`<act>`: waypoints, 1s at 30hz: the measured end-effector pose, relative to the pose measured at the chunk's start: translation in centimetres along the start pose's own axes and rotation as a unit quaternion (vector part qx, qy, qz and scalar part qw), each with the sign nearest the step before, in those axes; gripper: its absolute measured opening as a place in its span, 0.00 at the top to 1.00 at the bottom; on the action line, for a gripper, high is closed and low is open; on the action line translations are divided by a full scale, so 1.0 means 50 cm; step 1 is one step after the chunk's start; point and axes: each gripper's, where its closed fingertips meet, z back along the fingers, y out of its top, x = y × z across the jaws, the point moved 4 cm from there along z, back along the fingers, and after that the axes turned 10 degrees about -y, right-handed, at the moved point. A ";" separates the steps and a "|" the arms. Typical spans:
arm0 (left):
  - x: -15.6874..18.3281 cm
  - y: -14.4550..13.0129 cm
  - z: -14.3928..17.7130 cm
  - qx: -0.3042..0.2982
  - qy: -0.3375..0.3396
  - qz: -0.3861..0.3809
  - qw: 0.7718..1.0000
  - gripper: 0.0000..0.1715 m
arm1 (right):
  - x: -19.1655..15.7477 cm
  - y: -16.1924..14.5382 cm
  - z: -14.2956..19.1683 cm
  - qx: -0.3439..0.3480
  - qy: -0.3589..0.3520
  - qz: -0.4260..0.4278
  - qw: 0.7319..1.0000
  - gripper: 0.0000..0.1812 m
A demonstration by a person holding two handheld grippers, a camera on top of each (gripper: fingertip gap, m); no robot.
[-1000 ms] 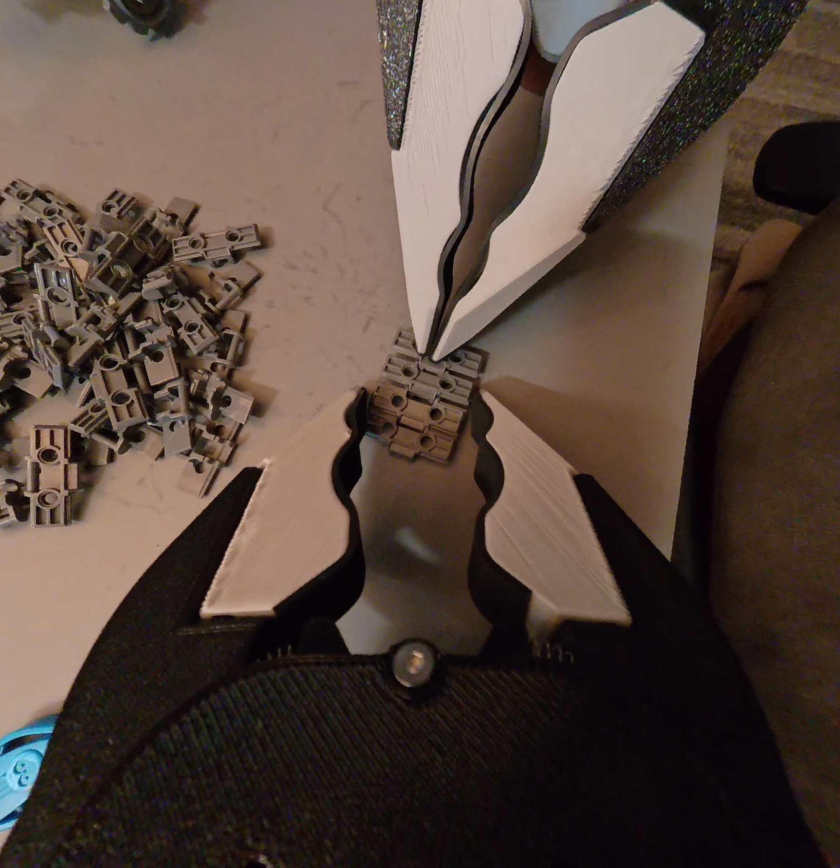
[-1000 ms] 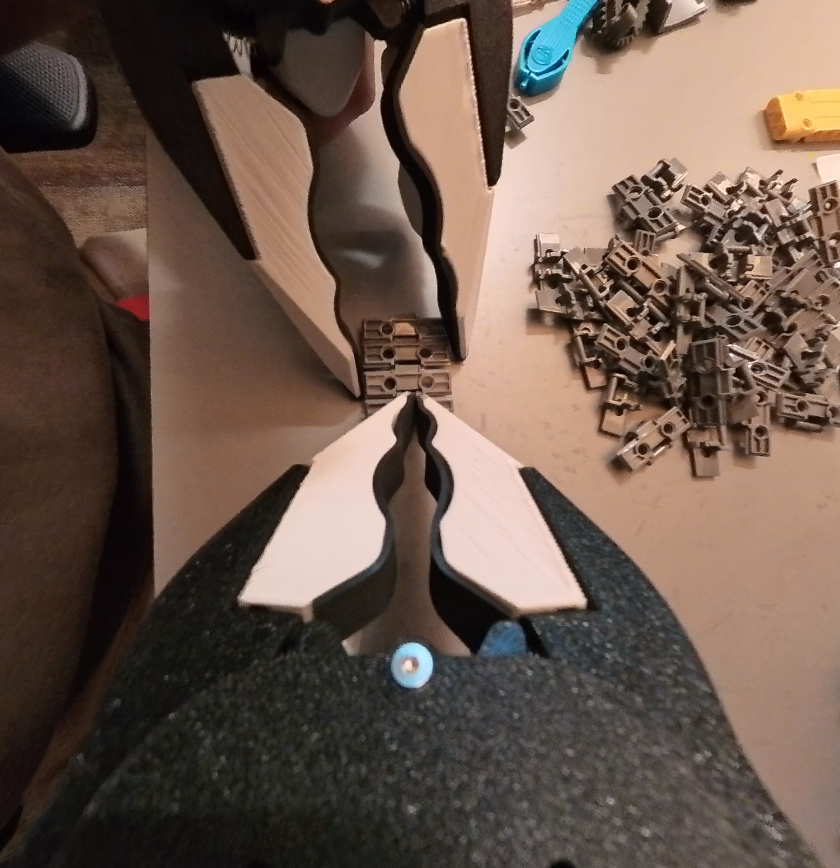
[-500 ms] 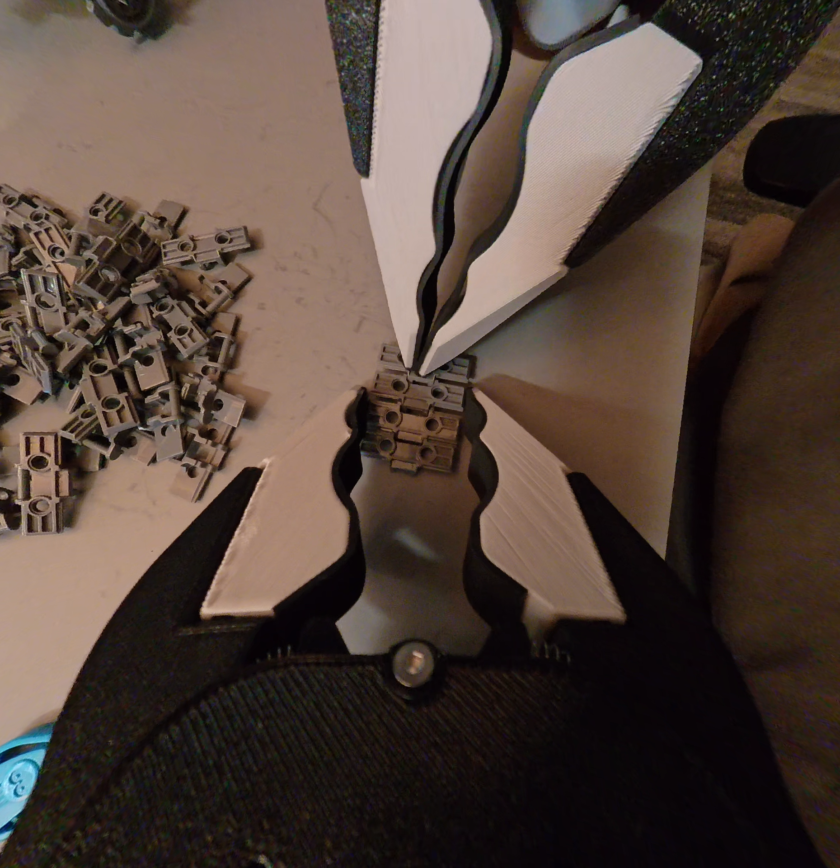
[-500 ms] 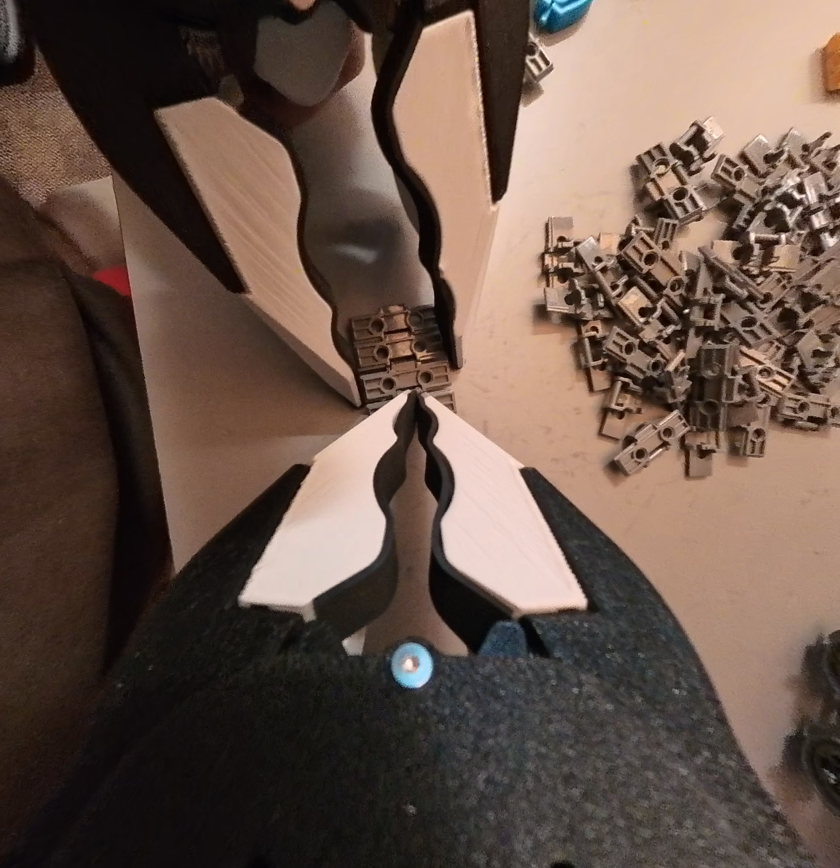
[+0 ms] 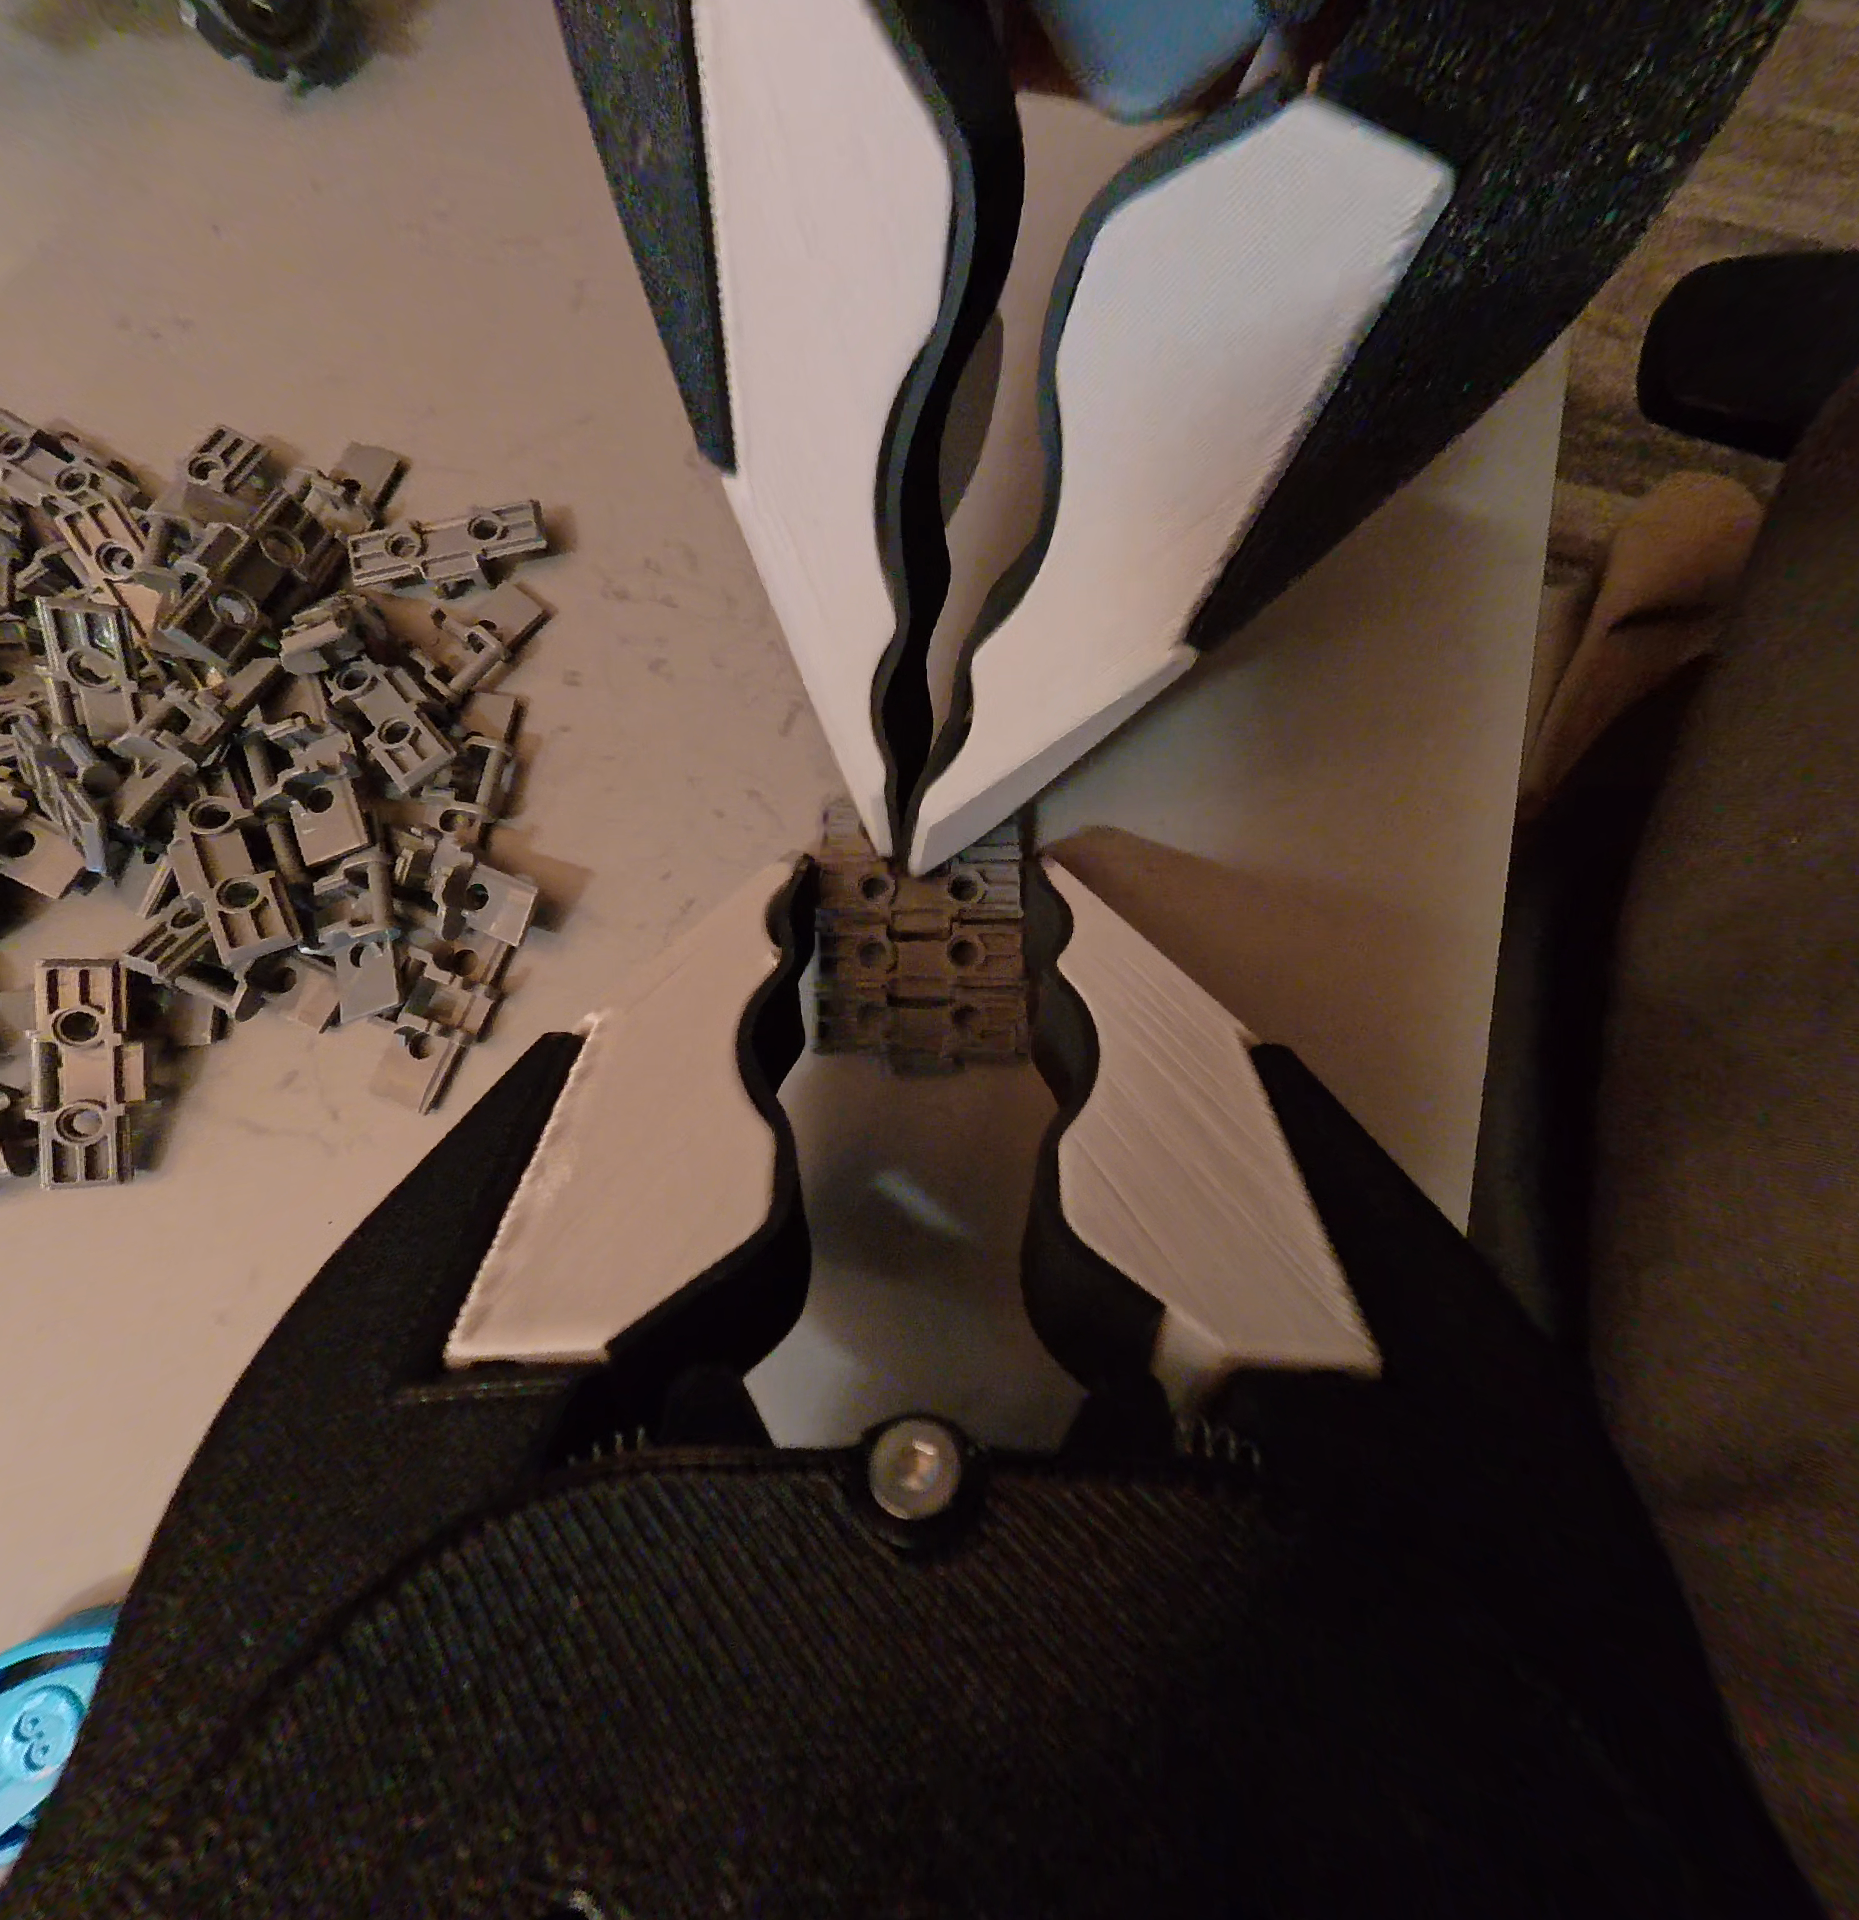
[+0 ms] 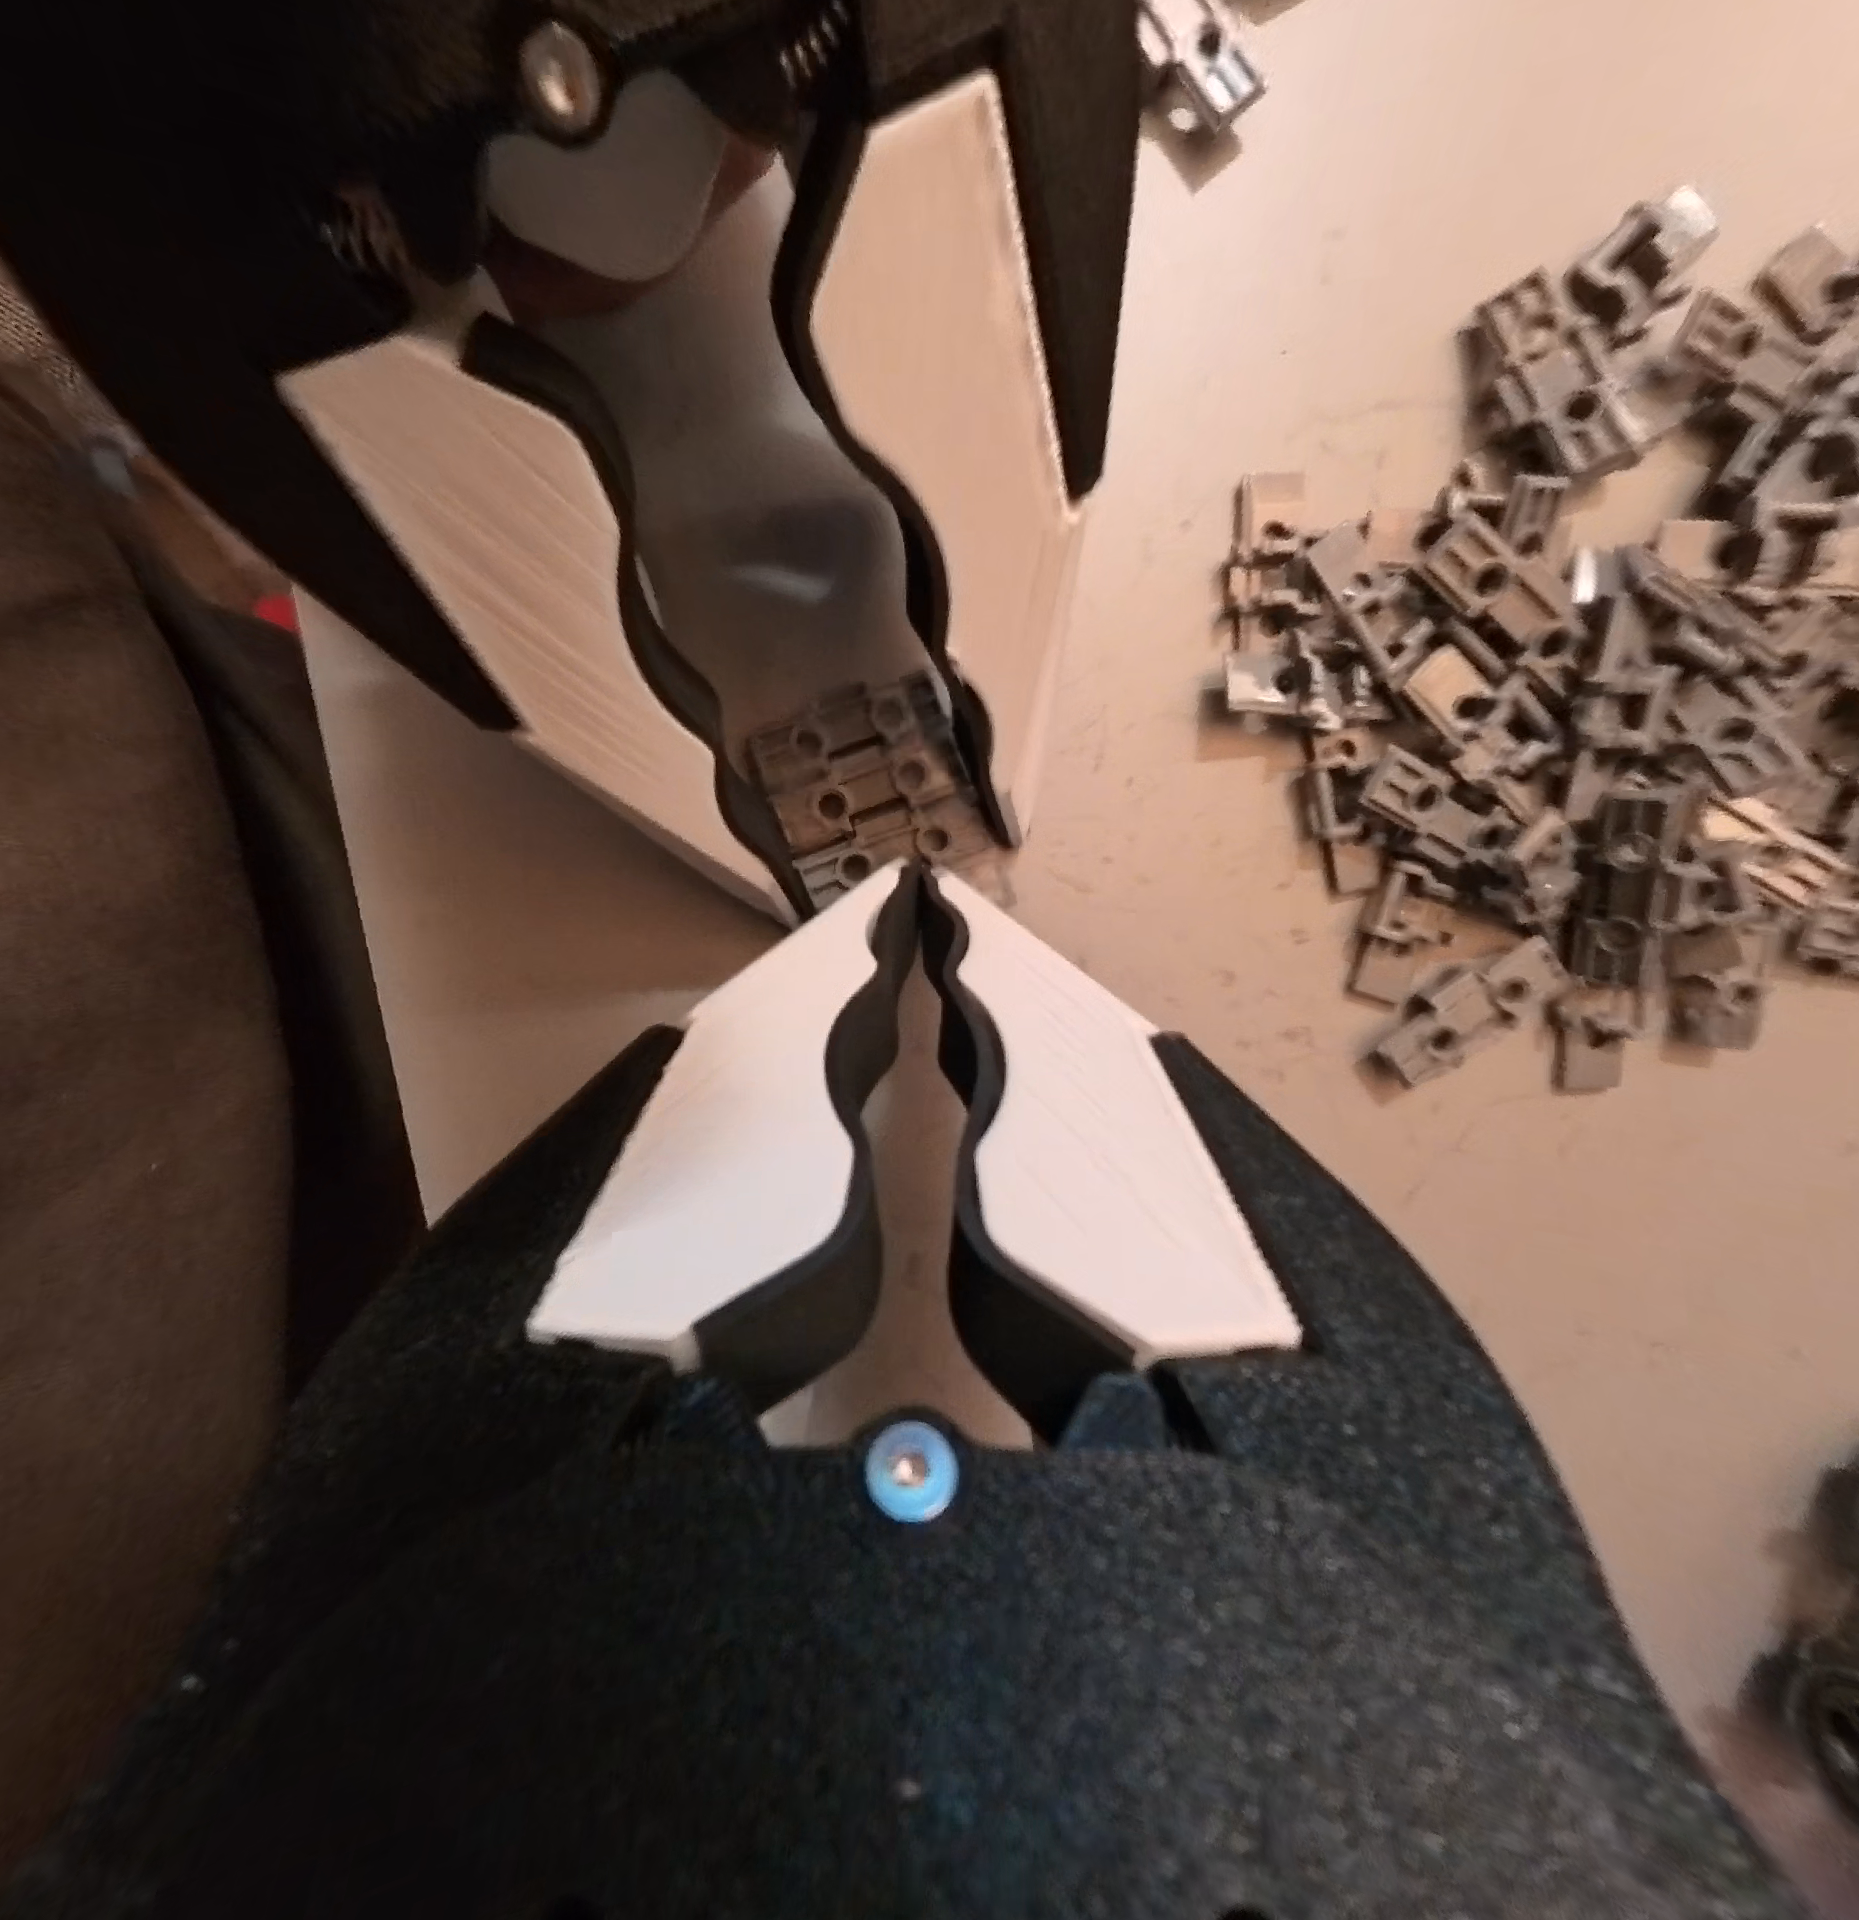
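At the far left of the left wrist view a bright blue plastic object [image 5: 26, 1714] showed only in part at the frame edge. Next lay a loose heap of small grey plastic link pieces [image 5: 229, 748] on the pale scuffed tabletop [image 5: 405, 270], well apart from both tools. A dark toothed wheel-like part [image 5: 281, 31] sat at the table's far edge, too cropped to identify.

At centre, the left gripper [image 5: 920, 935], black-bodied with white fingers, was clamped across the sides of a short assembled strip of grey links [image 5: 920, 961], three rows being visible. The right gripper [image 5: 909, 847], speckled black with white fingers, met the strip's far end with its fingers pressed together; whether a link was pinched between the tips could not be determined, though contact appeared likely.

The heap looked far larger than the strip, suggesting joining had barely begun. To the right, the table edge and a dark chair arm [image 5: 1777, 353] stood close.
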 end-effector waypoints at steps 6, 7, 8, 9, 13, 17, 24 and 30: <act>-0.001 0.000 0.000 0.000 0.001 0.001 1.000 0.77 | -0.002 0.003 -0.002 0.015 -0.009 0.009 1.000 1.00; -0.001 0.000 0.000 0.001 0.000 0.002 1.000 0.77 | -0.002 0.003 -0.002 0.018 -0.011 0.009 1.000 1.00; -0.001 0.000 0.001 0.001 0.000 0.003 1.000 0.77 | -0.002 0.003 -0.002 0.020 -0.016 0.013 1.000 1.00; -0.001 0.000 0.001 0.001 0.000 0.003 1.000 0.77 | -0.003 0.003 -0.002 0.023 -0.023 0.018 0.999 1.00; -0.002 0.000 0.001 0.001 0.003 0.003 1.000 0.77 | -0.003 -0.002 0.000 0.055 -0.037 0.003 0.998 1.00; 0.002 0.001 0.002 0.004 -0.004 -0.001 1.000 0.73 | -0.003 -0.015 0.019 0.090 -0.021 -0.049 0.994 0.95; 0.003 0.008 0.015 0.030 -0.011 0.002 0.999 0.71 | 0.009 -0.039 0.034 0.163 -0.034 -0.045 0.985 0.82; -0.021 -0.004 0.068 0.054 -0.006 0.035 0.998 0.68 | 0.014 -0.041 0.018 0.184 0.043 -0.048 0.981 0.80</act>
